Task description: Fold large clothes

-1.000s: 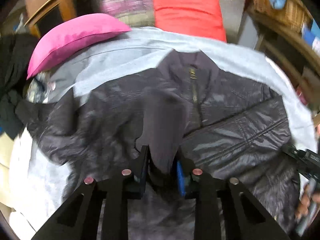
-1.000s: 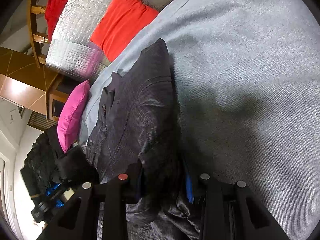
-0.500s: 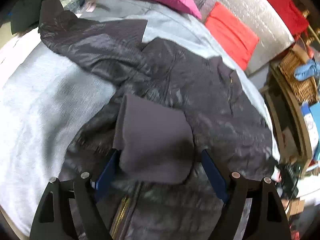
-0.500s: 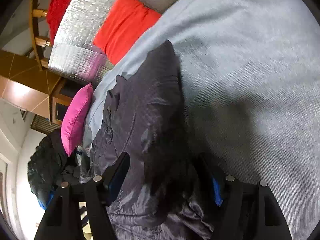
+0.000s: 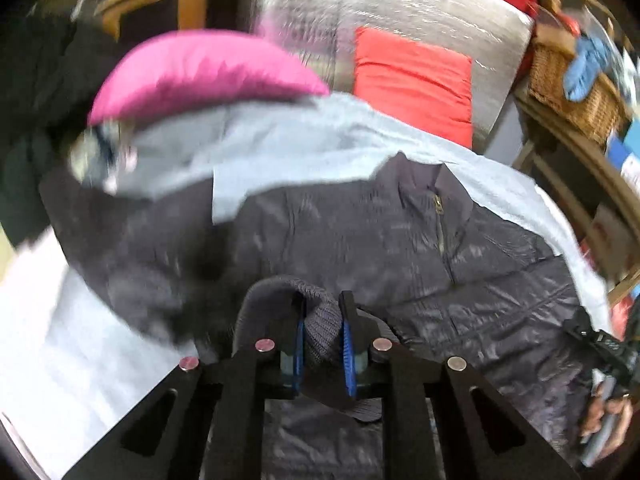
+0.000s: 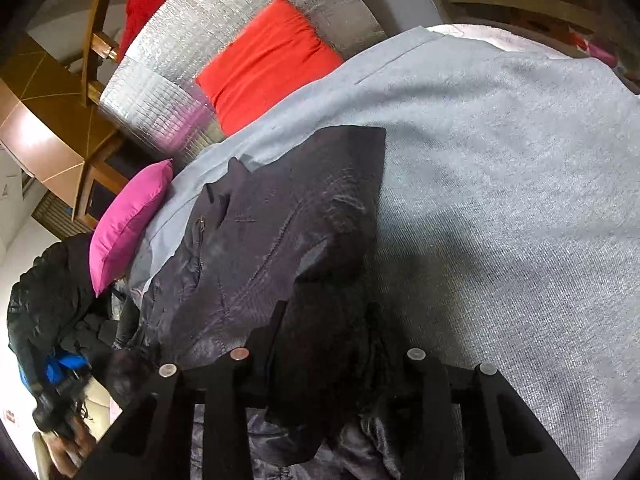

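One dark quilted jacket [image 5: 472,280], spread front-up on bed with grey blanket [image 6: 500,200], collar and zip toward cushions. Shell shiny, thin, lightly padded: judged light, limp, slippery; likely to slide off itself when folded. Ribbed knit cuff [image 5: 320,328] thicker and grippier, best hold point; hem and seams next best.
Left gripper [image 5: 323,332]: jaws closing, narrow, pinching ribbed cuff between blue pads.
Right gripper [image 6: 328,360]: jaws closing, dark jacket fabric bunched between them at jacket's near edge; whether pads are pressing on it cannot be told in the shadow.
Surroundings: pink cushion [image 5: 200,72] and red cushion [image 5: 412,80] at head of bed, silver quilted backing [image 6: 224,32] behind, wicker basket [image 5: 572,84] on shelf at side, person's hand [image 5: 604,416] at frame edge.
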The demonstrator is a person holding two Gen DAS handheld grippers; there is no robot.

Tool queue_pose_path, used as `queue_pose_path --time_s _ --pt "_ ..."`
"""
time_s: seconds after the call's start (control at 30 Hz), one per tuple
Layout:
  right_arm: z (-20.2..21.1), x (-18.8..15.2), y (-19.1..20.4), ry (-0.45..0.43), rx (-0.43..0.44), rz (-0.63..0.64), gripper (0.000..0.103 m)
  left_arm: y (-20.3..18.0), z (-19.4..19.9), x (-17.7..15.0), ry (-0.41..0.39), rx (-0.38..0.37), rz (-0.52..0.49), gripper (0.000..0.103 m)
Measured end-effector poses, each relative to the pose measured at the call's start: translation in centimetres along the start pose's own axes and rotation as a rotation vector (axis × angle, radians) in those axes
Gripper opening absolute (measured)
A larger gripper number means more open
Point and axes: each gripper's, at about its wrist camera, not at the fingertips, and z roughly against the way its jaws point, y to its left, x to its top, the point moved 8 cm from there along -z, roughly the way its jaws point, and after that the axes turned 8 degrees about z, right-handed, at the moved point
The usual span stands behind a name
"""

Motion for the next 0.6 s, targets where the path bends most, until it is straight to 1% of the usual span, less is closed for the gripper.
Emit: queue_pose_path --time_s 0.07,0.1,0.13,0.17,0.2,0.23,0.27,0.3,0.33,0.37,0.4,0.43,0.47,0.5,0.53,0.6 --pt "-0.5 -0.4 -0.2 0.028 -0.005 -0.006 0.040 -0.2 -0.2 0.7 -0.045 0.049 -0.064 0.016" --pt "-0.8 -0.6 -0.3 0.047 -0.002 -0.011 0.040 0.4 -0.7 0.4 -0.044 0.091 -0.083 0.016" --pt "-0.9 -0.8 -0.4 0.053 0.002 -0.015 0.040 1.3 -1.4 -0.3 -0.015 0.113 -0.074 0.017" --pt "-0.9 -0.8 -0.4 0.054 0.002 -0.011 0.040 2.2 -2.2 -1.3 0.029 0.119 -0.049 0.017" --pt "-0.8 -0.8 -0.3 0.055 0.002 -0.005 0.041 3.3 -3.1 -2.7 0.089 0.119 -0.017 0.017" --pt "-0.8 -0.9 -0.3 0.059 0.003 -0.005 0.045 4.3 -3.8 -4.0 0.135 0.123 0.005 0.018" --pt "-0.9 -1.0 -0.3 0.067 0.005 -0.014 0.048 5.1 -4.1 -5.0 0.161 0.128 0.018 0.020" --pt "-0.9 -1.1 -0.5 0.074 0.011 -0.027 0.054 5.8 -4.1 -6.0 0.174 0.125 0.030 0.023" --pt "-0.7 -1.1 -0.6 0.077 0.015 -0.037 0.057 6.1 -3.8 -6.2 0.171 0.118 0.038 0.025" --pt "-0.7 -1.0 -0.7 0.081 0.012 -0.043 0.059 6.8 -3.0 -6.5 0.161 0.104 0.055 0.035" --pt "-0.4 -1.0 -0.8 0.083 0.005 -0.051 0.062 7.7 -1.9 -6.4 0.143 0.093 0.073 0.051" --pt "-0.1 -0.9 -1.0 0.077 0.003 -0.058 0.062 8.6 -0.7 -6.1 0.115 0.082 0.089 0.057" --pt "0.5 -0.7 -1.2 0.061 0.004 -0.070 0.062 9.5 0.4 -5.8 0.085 0.078 0.099 0.066" --pt "1.3 -0.4 -1.4 0.039 0.013 -0.090 0.062 10.4 1.1 -5.4 0.062 0.079 0.108 0.072" --pt "2.2 -0.2 -1.7 0.009 0.028 -0.116 0.064 11.9 2.1 -4.9 0.038 0.088 0.124 0.074" --pt "4.0 0.2 -2.3 -0.058 0.028 -0.154 0.065 16.3 3.9 -3.8 -0.002 0.101 0.213 0.076"
